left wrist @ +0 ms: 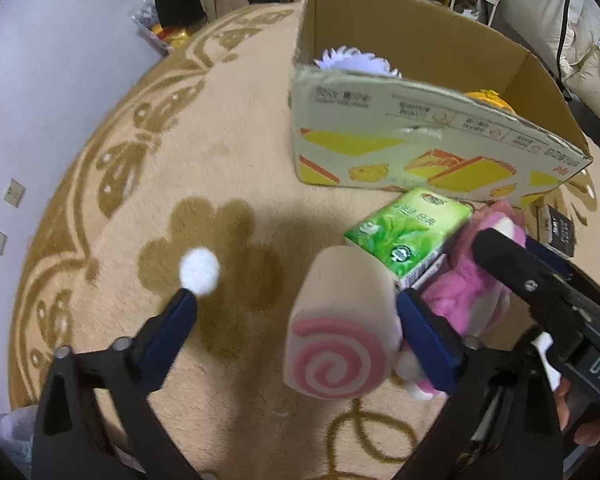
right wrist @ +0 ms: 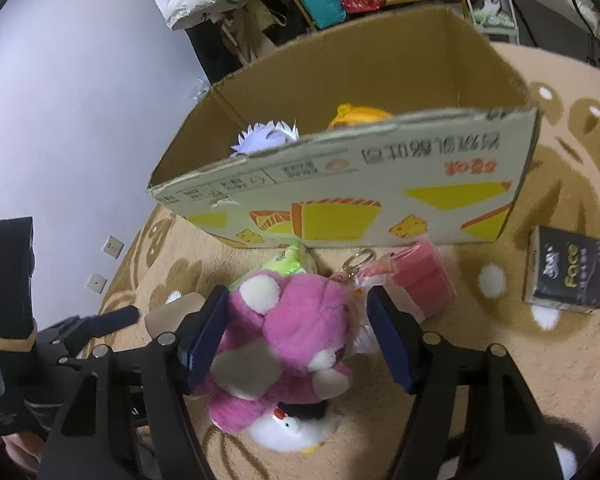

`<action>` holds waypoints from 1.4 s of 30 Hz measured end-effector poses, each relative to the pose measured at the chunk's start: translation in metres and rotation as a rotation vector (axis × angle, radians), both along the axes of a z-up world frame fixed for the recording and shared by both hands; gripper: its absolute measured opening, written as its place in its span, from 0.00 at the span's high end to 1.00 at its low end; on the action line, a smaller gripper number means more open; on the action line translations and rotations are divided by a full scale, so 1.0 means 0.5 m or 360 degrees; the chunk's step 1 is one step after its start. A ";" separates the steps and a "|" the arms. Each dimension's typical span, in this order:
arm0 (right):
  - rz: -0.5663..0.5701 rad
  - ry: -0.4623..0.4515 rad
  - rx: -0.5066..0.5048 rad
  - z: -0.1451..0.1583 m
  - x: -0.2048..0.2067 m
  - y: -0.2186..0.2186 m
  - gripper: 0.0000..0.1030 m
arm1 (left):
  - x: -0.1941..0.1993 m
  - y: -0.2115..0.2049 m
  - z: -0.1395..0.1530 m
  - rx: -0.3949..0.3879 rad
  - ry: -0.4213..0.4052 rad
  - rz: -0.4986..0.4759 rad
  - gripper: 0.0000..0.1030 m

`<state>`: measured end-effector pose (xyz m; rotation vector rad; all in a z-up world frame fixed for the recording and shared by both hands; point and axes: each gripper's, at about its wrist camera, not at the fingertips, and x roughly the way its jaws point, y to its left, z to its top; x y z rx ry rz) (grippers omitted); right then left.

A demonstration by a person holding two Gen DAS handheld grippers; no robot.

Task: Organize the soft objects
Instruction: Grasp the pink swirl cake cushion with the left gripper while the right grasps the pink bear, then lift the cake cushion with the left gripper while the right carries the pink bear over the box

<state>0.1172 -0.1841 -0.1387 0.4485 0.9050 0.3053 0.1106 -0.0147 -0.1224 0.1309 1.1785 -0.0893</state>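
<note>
A pink plush bear [right wrist: 296, 336] lies on the rug between the open fingers of my right gripper [right wrist: 296, 340]; it also shows in the left wrist view [left wrist: 464, 292]. My left gripper [left wrist: 300, 316] is open, with a cream swirl-roll cushion [left wrist: 340, 328] standing between its fingers, against the right one. A green tissue pack [left wrist: 412, 228] lies just beyond. The cardboard box [right wrist: 380, 208] behind holds a white spiky plush [right wrist: 264, 136] and a yellow plush [right wrist: 360, 114]. A small white plush [right wrist: 292, 432] lies under the bear.
A pink box [right wrist: 424, 280] and a black box [right wrist: 566, 270] lie on the patterned rug [left wrist: 220, 168] right of the bear. A keyring [right wrist: 360, 260] sits by the pink box. Shelves and bags stand behind the cardboard box.
</note>
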 end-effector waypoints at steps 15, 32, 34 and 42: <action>-0.0040 -0.0122 -0.0210 0.016 -0.018 0.023 0.42 | -0.017 -0.032 -0.024 -0.0138 0.0128 -0.0144 0.66; -0.0189 -0.0227 -0.0161 0.062 -0.051 -0.045 0.42 | -0.036 -0.004 0.061 -0.0071 -0.0187 -0.0043 0.69; -0.0190 -0.0252 -0.0172 0.070 -0.059 -0.044 0.42 | -0.032 0.005 0.067 -0.0073 -0.0207 -0.0013 0.69; -0.0181 -0.0322 -0.0132 0.092 -0.070 -0.053 0.42 | -0.028 0.018 0.086 -0.0053 -0.0319 0.0014 0.68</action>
